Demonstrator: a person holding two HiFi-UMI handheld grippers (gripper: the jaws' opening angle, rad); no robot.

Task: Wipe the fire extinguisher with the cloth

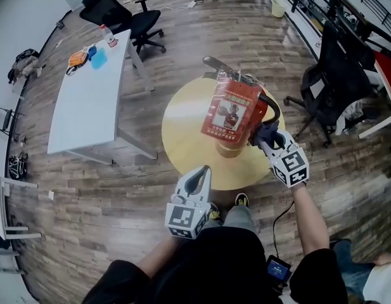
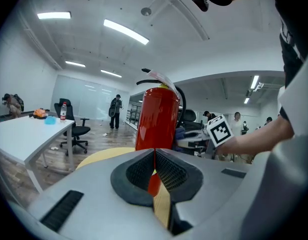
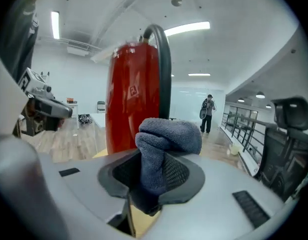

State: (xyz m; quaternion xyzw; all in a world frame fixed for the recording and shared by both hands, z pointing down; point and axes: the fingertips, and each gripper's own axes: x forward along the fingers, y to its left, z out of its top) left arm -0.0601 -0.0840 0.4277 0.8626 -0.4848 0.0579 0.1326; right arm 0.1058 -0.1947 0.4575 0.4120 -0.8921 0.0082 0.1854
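Observation:
A red fire extinguisher (image 1: 232, 116) with a black hose (image 1: 272, 106) stands upright on a round yellow table (image 1: 182, 138). My right gripper (image 1: 266, 138) is shut on a bunched grey-blue cloth (image 1: 263, 130) at the extinguisher's lower right side. In the right gripper view the cloth (image 3: 163, 144) bulges out between the jaws, just in front of the red cylinder (image 3: 131, 99). My left gripper (image 1: 198, 179) is shut and empty over the table's near edge, pointing at the extinguisher (image 2: 156, 119); in the left gripper view its jaws meet with nothing between them.
A long white table (image 1: 87, 94) with a bottle and small items stands at the left, with a black office chair (image 1: 128, 18) behind it. Another black chair (image 1: 338, 75) and a railing are at the right. A person (image 2: 115, 111) stands far off.

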